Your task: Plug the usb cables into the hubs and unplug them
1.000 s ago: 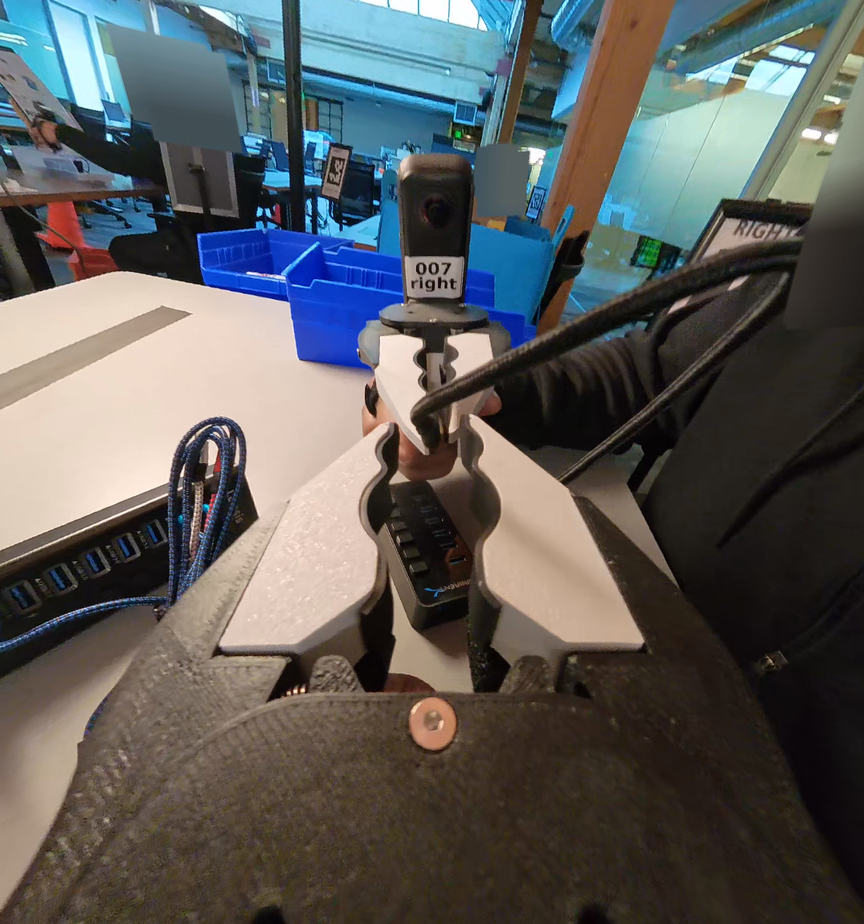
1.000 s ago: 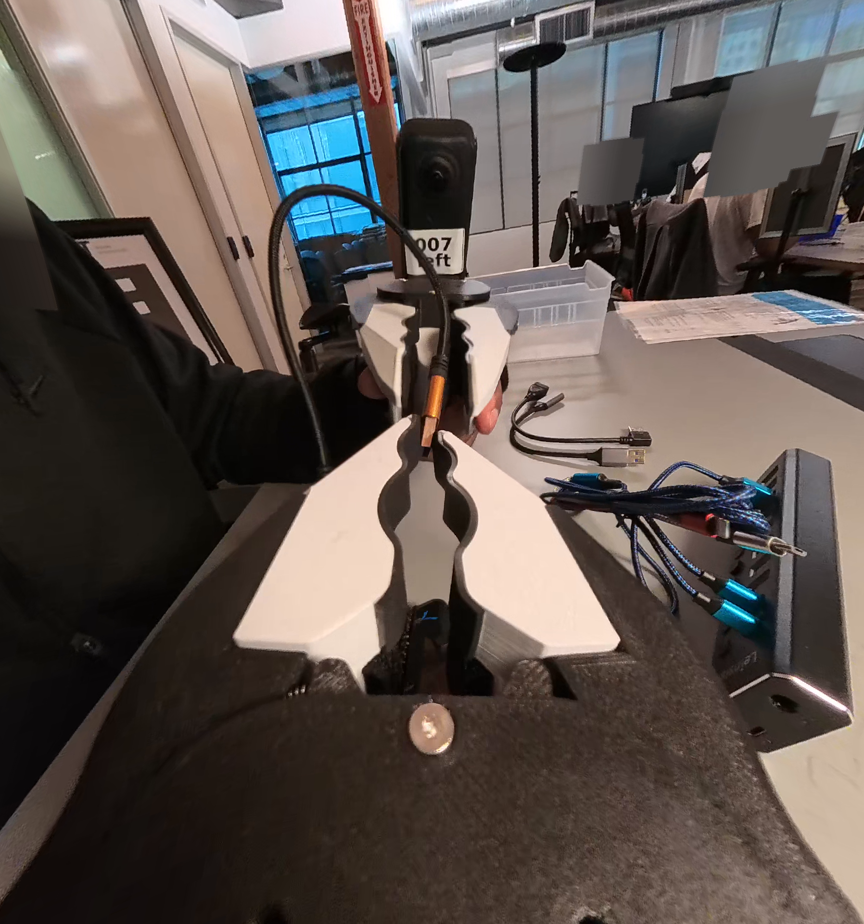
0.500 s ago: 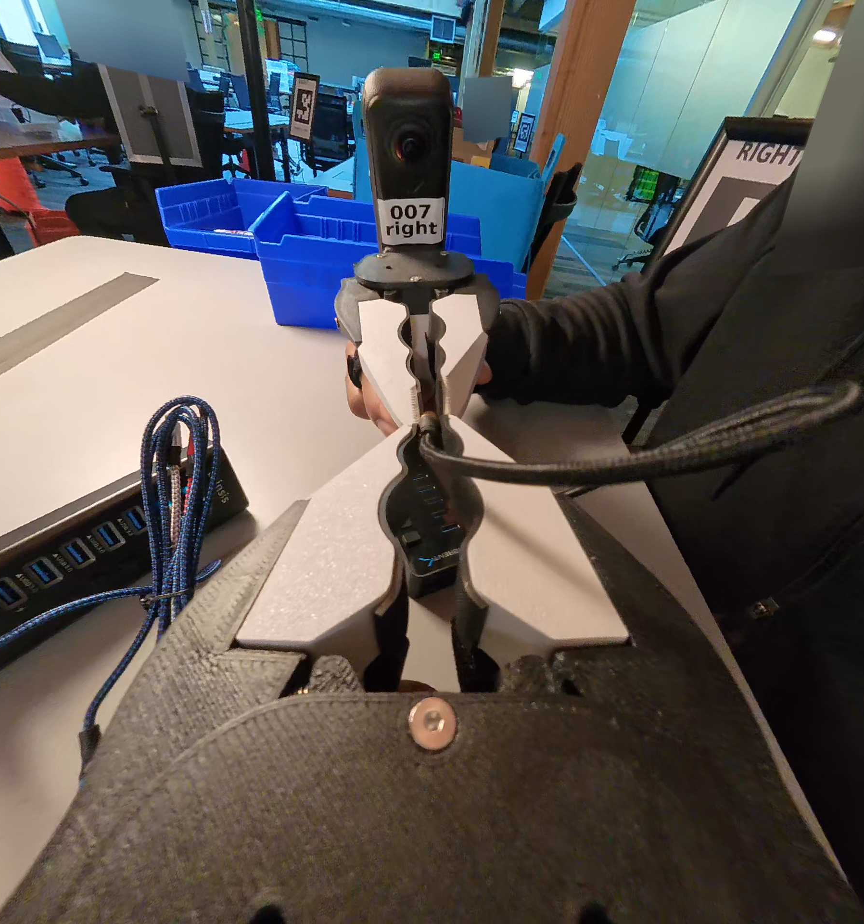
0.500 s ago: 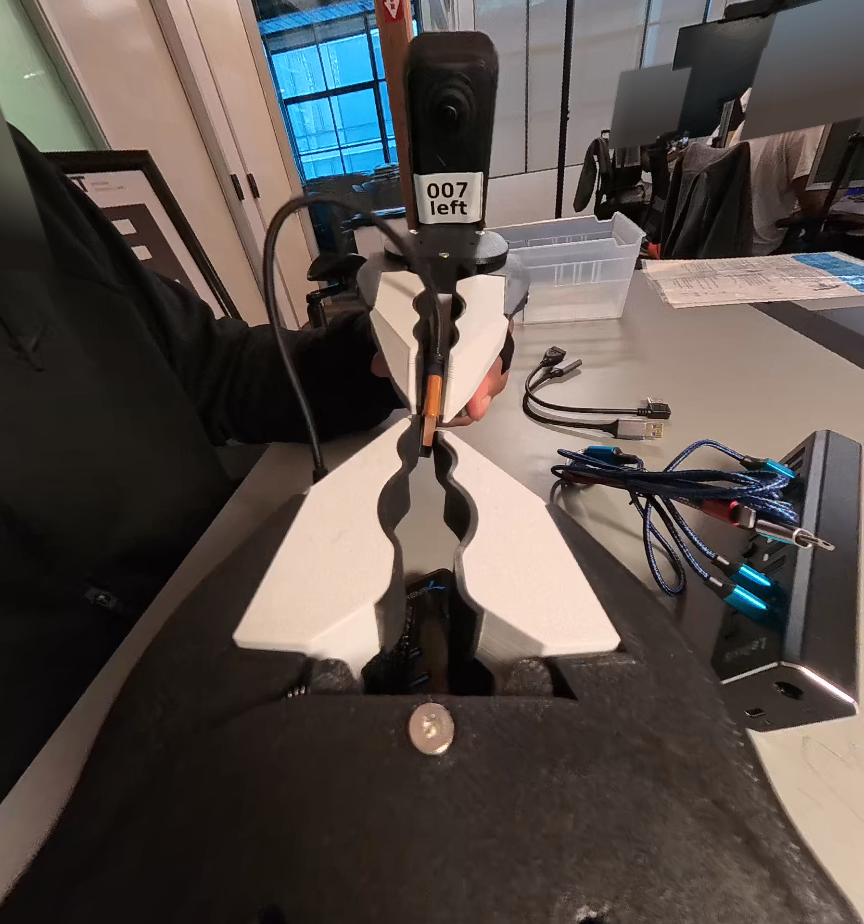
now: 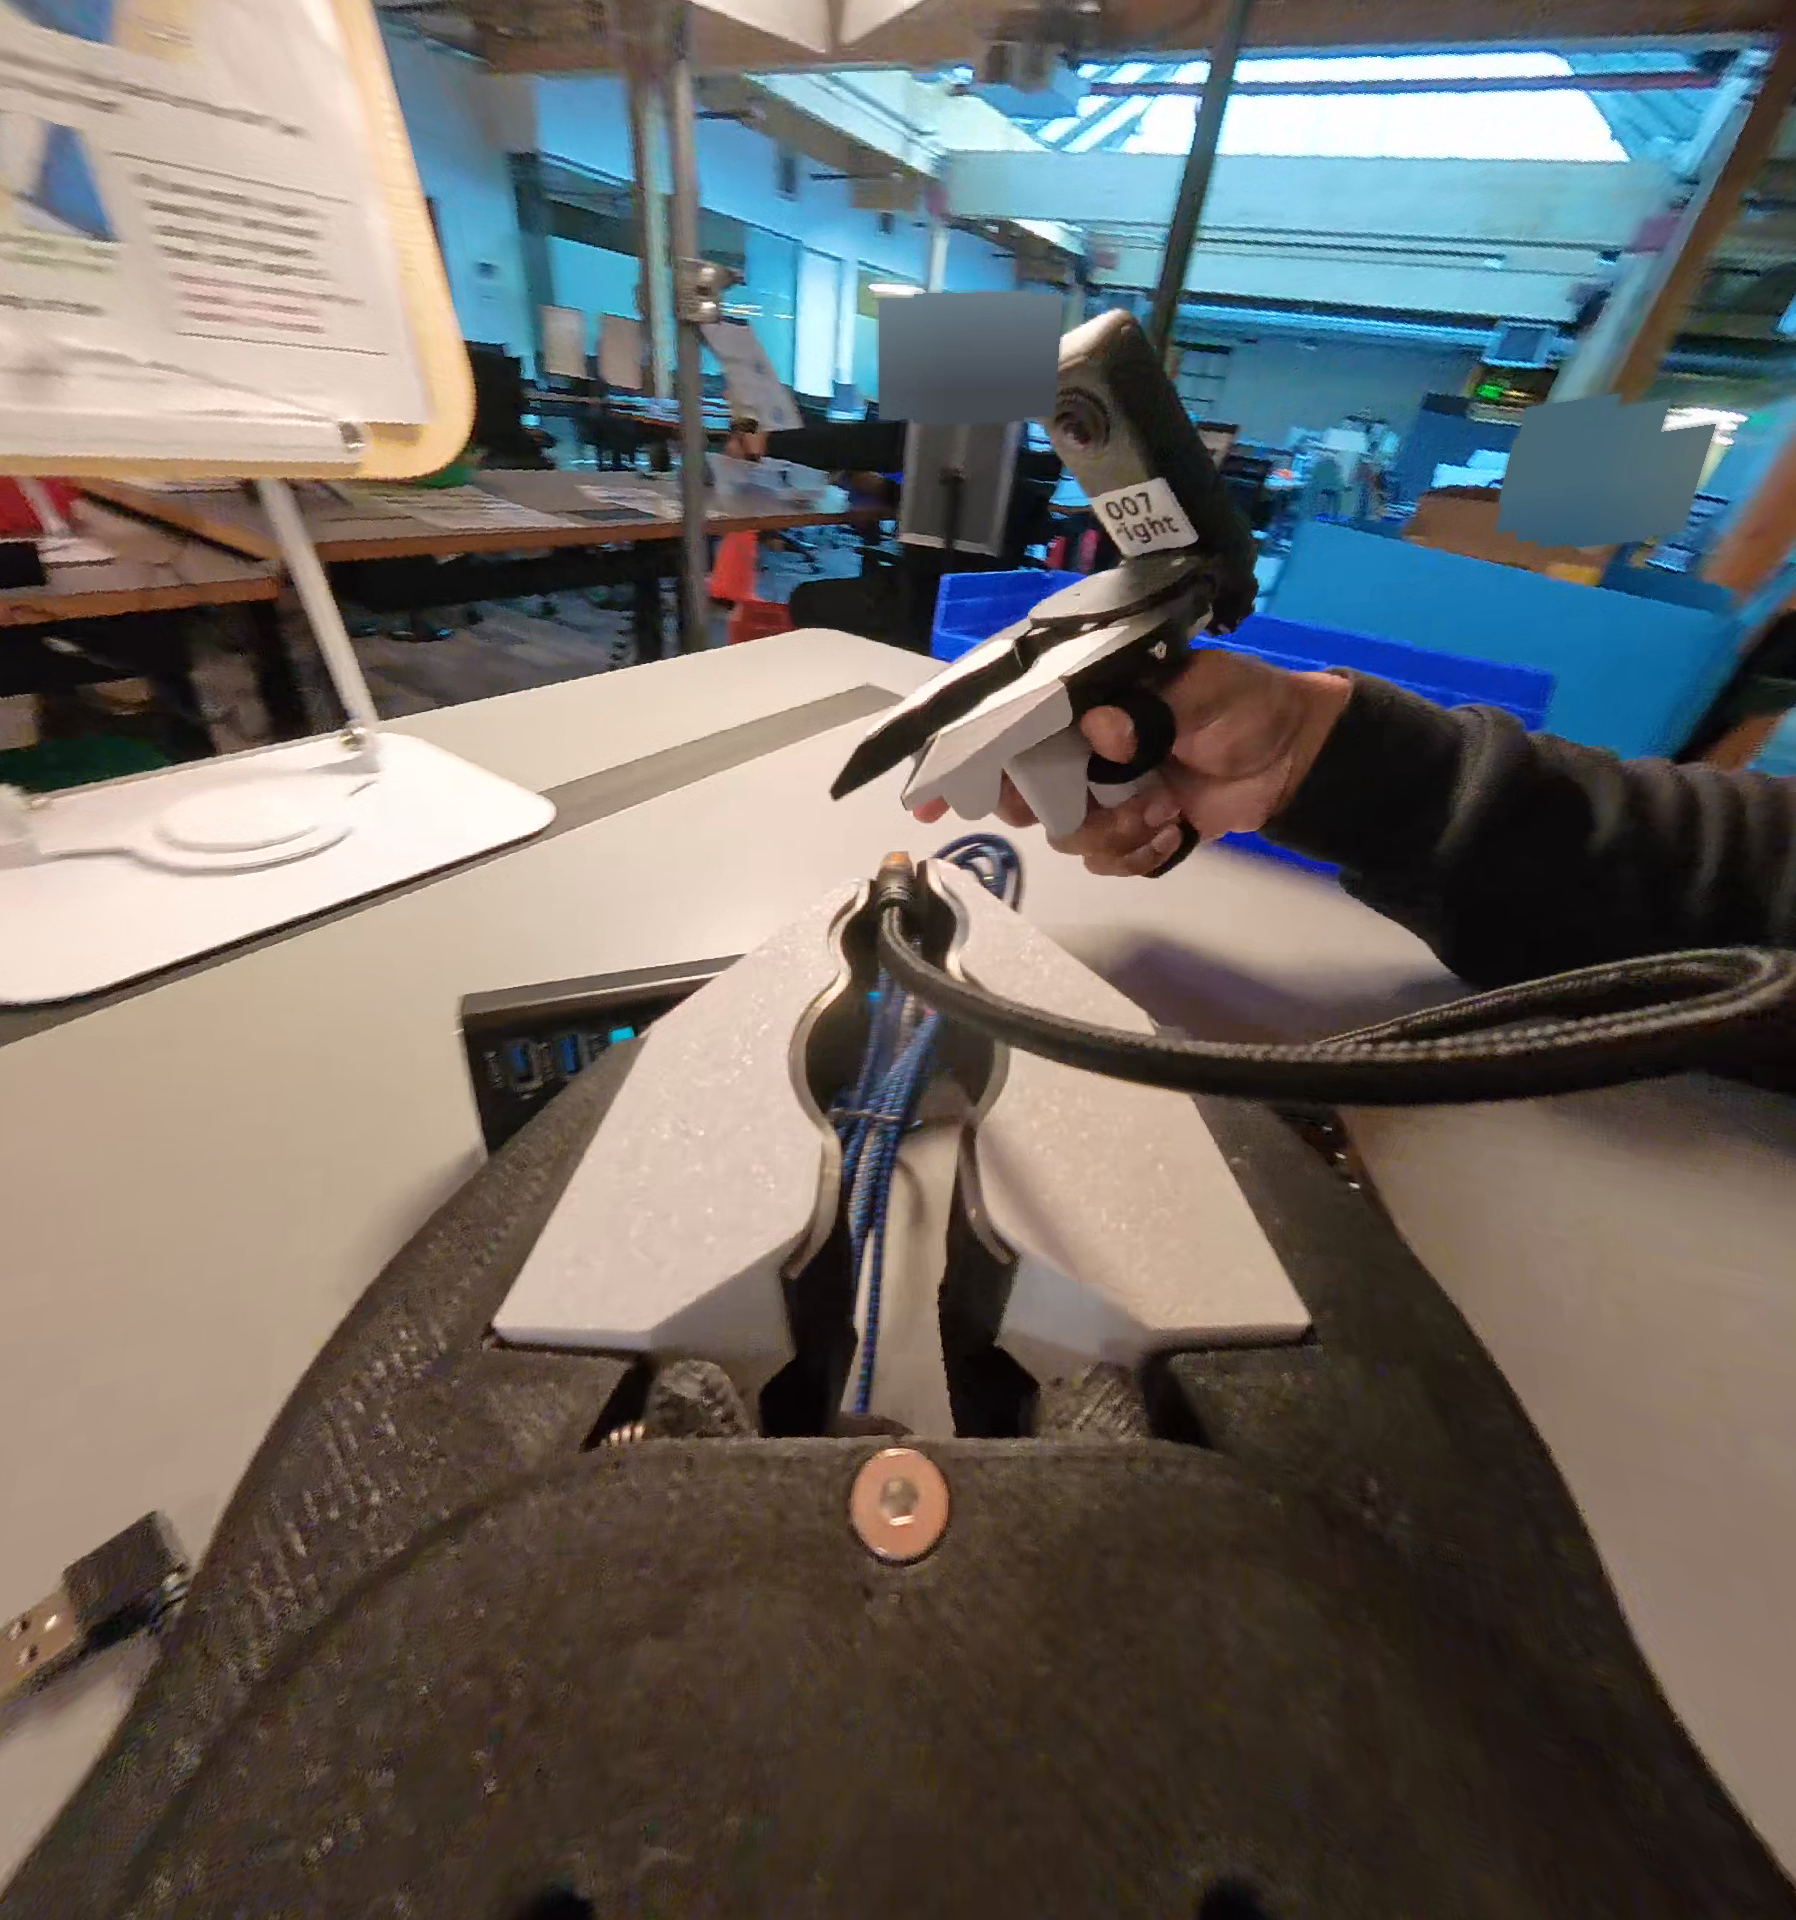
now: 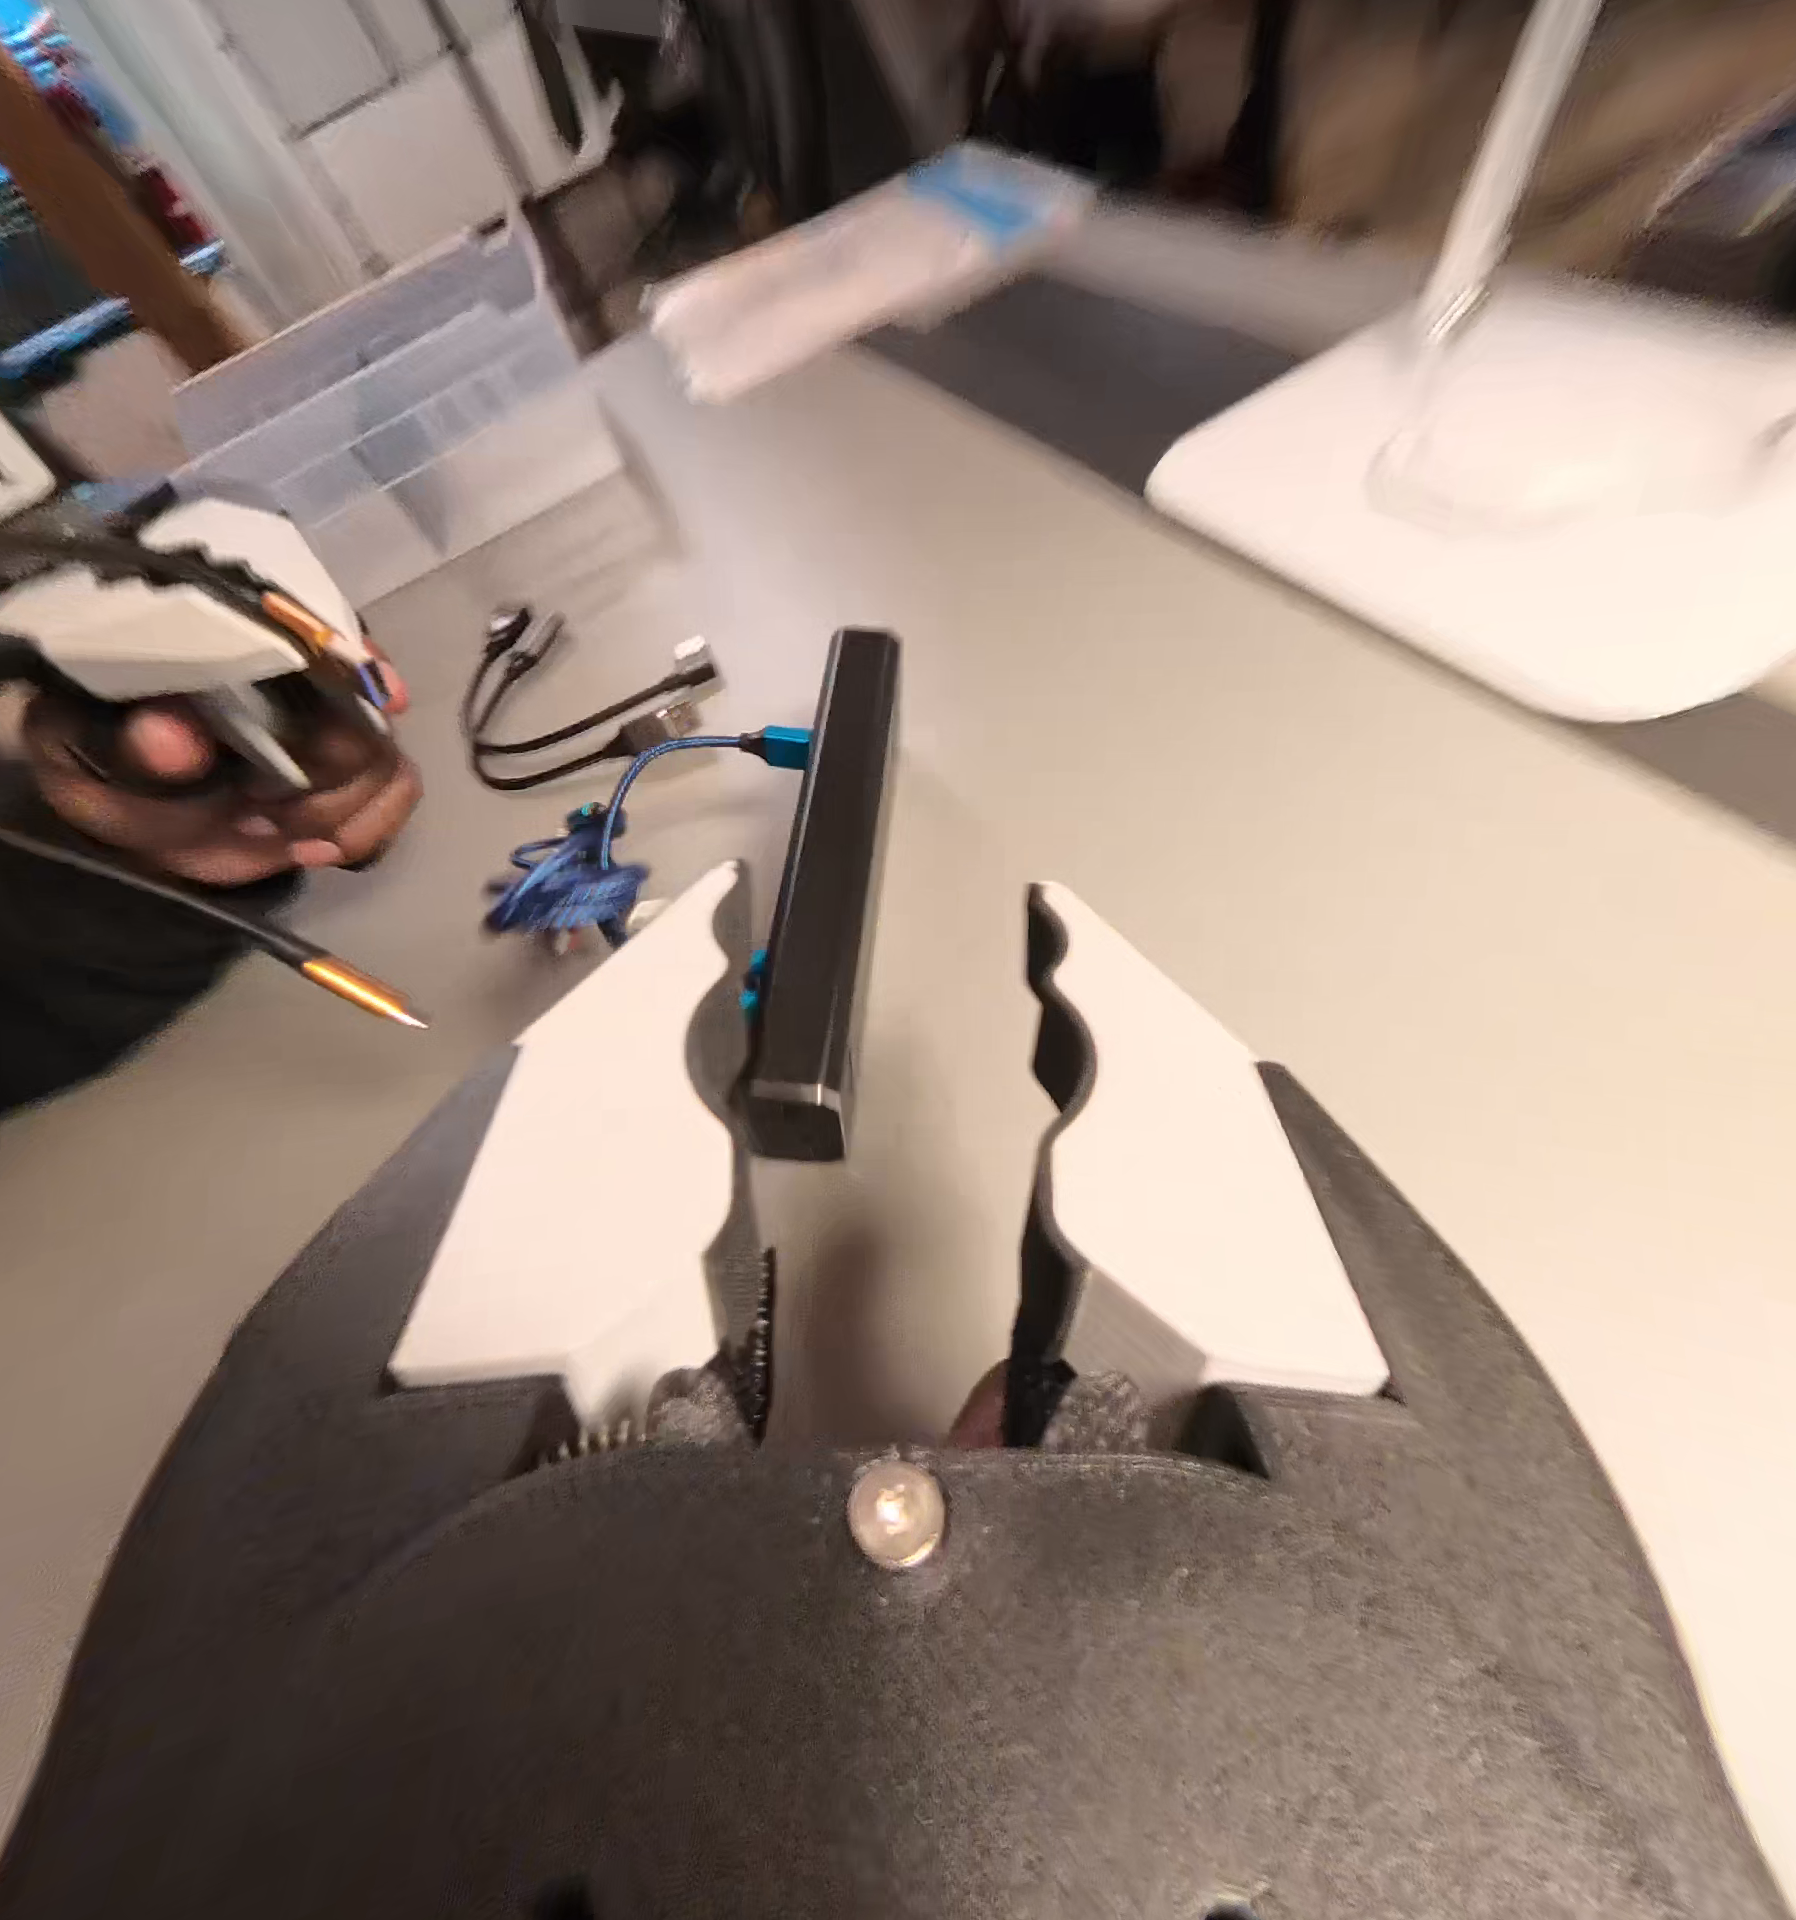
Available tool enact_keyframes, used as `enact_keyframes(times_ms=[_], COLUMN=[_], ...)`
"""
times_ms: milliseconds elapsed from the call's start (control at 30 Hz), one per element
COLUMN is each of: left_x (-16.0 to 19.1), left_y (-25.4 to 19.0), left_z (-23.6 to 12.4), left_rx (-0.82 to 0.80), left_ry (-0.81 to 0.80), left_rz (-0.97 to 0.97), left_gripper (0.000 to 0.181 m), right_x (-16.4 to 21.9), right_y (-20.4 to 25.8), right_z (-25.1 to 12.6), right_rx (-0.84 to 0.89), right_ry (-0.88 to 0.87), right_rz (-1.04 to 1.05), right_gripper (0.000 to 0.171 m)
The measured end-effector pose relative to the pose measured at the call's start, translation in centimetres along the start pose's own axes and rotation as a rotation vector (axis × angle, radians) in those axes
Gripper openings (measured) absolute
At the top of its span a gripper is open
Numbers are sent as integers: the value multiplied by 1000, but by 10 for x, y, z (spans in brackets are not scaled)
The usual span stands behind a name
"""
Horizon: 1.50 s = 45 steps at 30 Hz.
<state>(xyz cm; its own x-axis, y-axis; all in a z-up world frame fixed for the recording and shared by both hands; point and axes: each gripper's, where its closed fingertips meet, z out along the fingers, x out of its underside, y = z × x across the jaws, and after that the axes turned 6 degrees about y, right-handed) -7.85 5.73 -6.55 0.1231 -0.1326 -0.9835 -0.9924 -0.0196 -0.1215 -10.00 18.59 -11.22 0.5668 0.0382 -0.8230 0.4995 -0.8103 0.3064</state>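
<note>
My left gripper (image 5: 894,883) is shut on the plug of a black braided USB cable (image 5: 1341,1049), which loops off to the right. It also shows at the left of the right wrist view (image 6: 338,639), gripping the orange plug. The cable's other orange end (image 6: 364,992) hangs free. My right gripper (image 6: 883,888) is open and empty, held above the near end of a long black hub (image 6: 832,914) that lies between its fingers. The hub (image 5: 561,1039) lies just under my left gripper. A blue braided cable (image 6: 769,743) is plugged into the hub's side.
A bundle of blue cables (image 6: 572,894) lies left of the hub. Short black cables (image 6: 582,717) lie beyond it, and a clear bin (image 6: 395,416) stands farther back. A white stand base (image 5: 229,831) sits behind the hub. A loose USB plug (image 5: 32,1652) lies near left.
My right gripper has let go of the black cable's plug, opened and swung over the long hub. My left gripper keeps the plug and has turned toward the long hub.
</note>
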Motion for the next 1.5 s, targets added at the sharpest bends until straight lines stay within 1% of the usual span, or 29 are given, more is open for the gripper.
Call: enact_keyframes(times_ms=[100, 167, 200, 267, 333, 367, 433, 500, 600, 667, 767, 933, 1033, 1167, 1233, 1333, 1433, 1500], left_x=[3, 1, 1, 3, 6, 9, 12, 15, 16, 19, 22, 27, 28, 23, 13, -2, -9, -7], left_y=[14, 15, 18, 22, 25, 26, 26, 25, 25, 29, 31, 35, 37, 40, 46, 58, 70, 67], left_z=[-1, -3, -4, -3, 0, 2, 4, 6, 7, 7, 9, 10, 9, 4, -5, -23, -38, -38], left_rx=[-54, -46, -52, -67, -89, -98, -106, -115, -128, -158, -185, -236, -262, -295, -321, -352, -365, -307], left_ry=[-36, -72, -80, -74, -54, -40, -23, -11, 4, 26, 51, 84, 97, 89, 52, -3, -18, 4], left_rz=[-15, -22, -29, -31, -17, -12, -6, 2, 17, 29, 48, 67, 85, 100, 101, 95, 112, 131], left_gripper=[8, 9, 8, 8, 8, 9, 9, 9, 9, 9, 9, 9, 10, 9, 9, 9, 10, 9], right_x=[-3, 6, 11, 24, 34, 35, 35, 36, 33, 32, 34, 40, 55, 50, 43, 33, 28, 32], right_y=[2, 10, 12, 14, 13, 16, 19, 19, 19, 17, 21, 21, 22, 31, 34, 36, 42, 50], right_z=[36, 56, 63, 72, 77, 78, 78, 77, 75, 73, 75, 85, 93, 101, 100, 93, 84, 78], right_rx=[-52, -88, -89, -79, -65, -79, -83, -71, -22, 21, 26, 43, 70, 81, 83, 57, -48, -119], right_ry=[122, 242, 289, 379, 438, 442, 439, 453, 491, 536, 605, 742, 840, 754, 640, 451, 260, 218], right_rz=[14, -4, -17, -40, -53, -60, -53, -56, -97, -139, -156, -182, -209, -212, -175, -63, 66, 104], right_gripper=[65, 74, 77, 77, 75, 69, 52, 43, 41, 37, 29, 28, 29, 26, 26, 27, 25, 26])
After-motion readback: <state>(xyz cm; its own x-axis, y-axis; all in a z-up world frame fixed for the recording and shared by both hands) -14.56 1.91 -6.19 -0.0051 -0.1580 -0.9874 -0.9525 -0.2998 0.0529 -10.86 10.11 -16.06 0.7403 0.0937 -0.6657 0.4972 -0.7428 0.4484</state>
